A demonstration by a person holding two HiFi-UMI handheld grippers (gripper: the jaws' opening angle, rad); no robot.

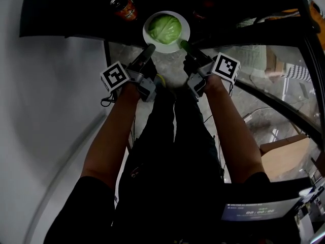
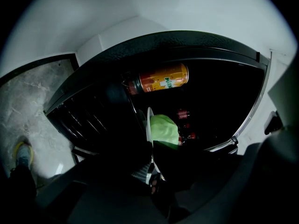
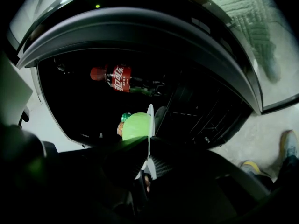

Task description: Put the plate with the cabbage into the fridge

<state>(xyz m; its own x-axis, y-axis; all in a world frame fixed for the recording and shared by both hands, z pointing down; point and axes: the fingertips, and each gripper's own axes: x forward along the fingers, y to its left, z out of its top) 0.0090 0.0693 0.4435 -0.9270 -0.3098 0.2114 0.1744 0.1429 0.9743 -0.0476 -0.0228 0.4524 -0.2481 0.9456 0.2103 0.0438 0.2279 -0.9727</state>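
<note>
Person in dark clothes, a dark grey gripper in each hand

Black short sleeves (image 1: 81, 212) and black trousers (image 1: 172, 136) are worn, with grey shoes edged in yellow (image 2: 21, 153). The dark grey metal left gripper (image 1: 150, 50) and its twin, the right gripper (image 1: 184, 45), each carry a white cube with black square markers (image 1: 115, 77). Ribbed fingers (image 3: 161, 164) show close up; a thin black cable (image 1: 106, 100) hangs under the left cube.

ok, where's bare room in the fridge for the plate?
Best bet is the dark gap straight ahead of the plate, between the orange can on the left and the cola bottle on the right. Both flanks are crowded, the right with further bottles. Deeper in, it is too dark to judge.
</note>
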